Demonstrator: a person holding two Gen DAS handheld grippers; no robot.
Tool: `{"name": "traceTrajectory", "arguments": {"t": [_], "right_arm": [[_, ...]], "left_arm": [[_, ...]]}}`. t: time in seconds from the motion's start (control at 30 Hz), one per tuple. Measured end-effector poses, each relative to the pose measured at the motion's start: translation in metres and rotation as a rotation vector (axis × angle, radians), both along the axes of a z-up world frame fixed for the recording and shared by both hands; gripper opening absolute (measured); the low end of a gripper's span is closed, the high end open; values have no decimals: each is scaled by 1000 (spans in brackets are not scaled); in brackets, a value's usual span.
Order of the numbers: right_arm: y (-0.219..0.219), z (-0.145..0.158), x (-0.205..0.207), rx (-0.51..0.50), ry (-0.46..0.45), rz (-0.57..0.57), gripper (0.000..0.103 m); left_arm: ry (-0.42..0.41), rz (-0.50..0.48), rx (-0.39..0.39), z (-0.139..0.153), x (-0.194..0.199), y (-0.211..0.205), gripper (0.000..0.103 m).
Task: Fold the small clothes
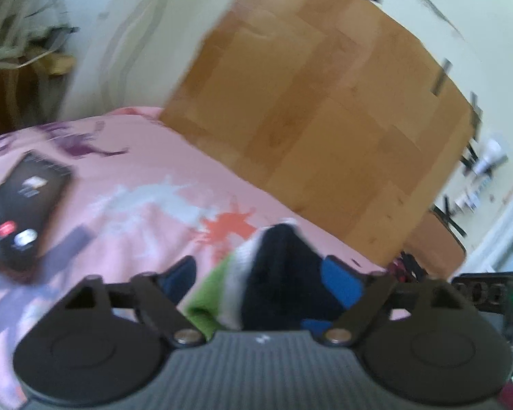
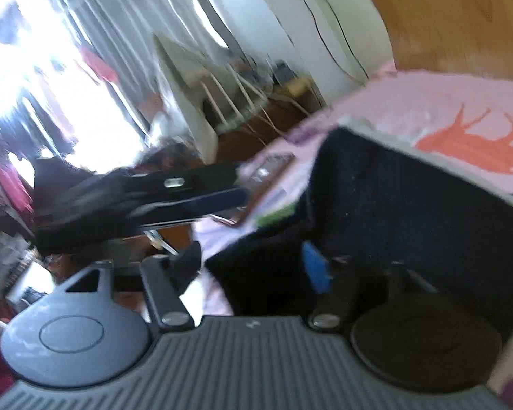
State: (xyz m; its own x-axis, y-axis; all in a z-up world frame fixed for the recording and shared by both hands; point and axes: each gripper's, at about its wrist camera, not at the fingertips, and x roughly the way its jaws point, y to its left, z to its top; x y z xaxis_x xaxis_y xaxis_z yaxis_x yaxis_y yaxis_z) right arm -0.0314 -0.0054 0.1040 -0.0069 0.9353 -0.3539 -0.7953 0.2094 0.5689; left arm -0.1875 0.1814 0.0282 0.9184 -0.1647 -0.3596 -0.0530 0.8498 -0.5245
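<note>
A small knitted garment (image 1: 277, 273), dark navy with a white and a green stripe, lies on the bed (image 1: 147, 184), whose pink cover carries splash prints in orange, grey and purple. In the left wrist view it sits at about 6 o'clock, between the fingers of the left hand-held gripper (image 1: 261, 273); the blue pads stand apart on either side of the cloth, so the jaws look open around it, not pinching. In the right wrist view the navy body of the garment (image 2: 410, 205) fills the 3 o'clock side and drapes over the right finger of the right hand-held gripper (image 2: 253, 263); its fingers stand wide apart, though motion blur makes it hard to say whether cloth is caught. The left hand-held gripper (image 2: 160, 198) shows there as a dark blurred shape at 9 o'clock. A black phone (image 1: 20, 208) with a lit screen lies on the bed at 9 o'clock in the left view, well apart from the garment. A wooden headboard (image 1: 325, 102) rises at 12 o'clock.

The garment will likely handle as light, soft and limp, sagging wherever unsupported. A hem edge or corner, pinched through both layers, seems the best hold
</note>
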Motion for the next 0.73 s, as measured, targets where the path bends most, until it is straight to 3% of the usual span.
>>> {"name": "traceTrajectory", "arguments": {"t": [0.13, 0.2, 0.27, 0.37, 0.47, 0.57, 0.63, 0.73], "right_arm": [[-76, 9, -2, 90, 10, -113, 70], [-109, 2, -3, 94, 39, -216, 70], [-128, -10, 2, 62, 86, -312, 71], [-140, -33, 5, 25, 176, -363, 73], [-125, -47, 6, 3, 218, -319, 73], [-98, -61, 12, -32, 255, -254, 74], [-79, -58, 13, -40, 198, -233, 79], [-51, -48, 33, -69, 155, -199, 71]], "left_arm": [[28, -44, 126, 8, 28, -26, 96], [91, -33, 202, 2, 41, -32, 101], [172, -36, 223, -9, 51, -28, 102], [274, -101, 100, -30, 57, -11, 103], [313, -161, -29, -48, 54, -2, 103], [285, -170, -55, -52, 49, -3, 102], [266, -186, -91, -55, 48, -7, 102], [241, -163, -67, -54, 57, -15, 102]]}}
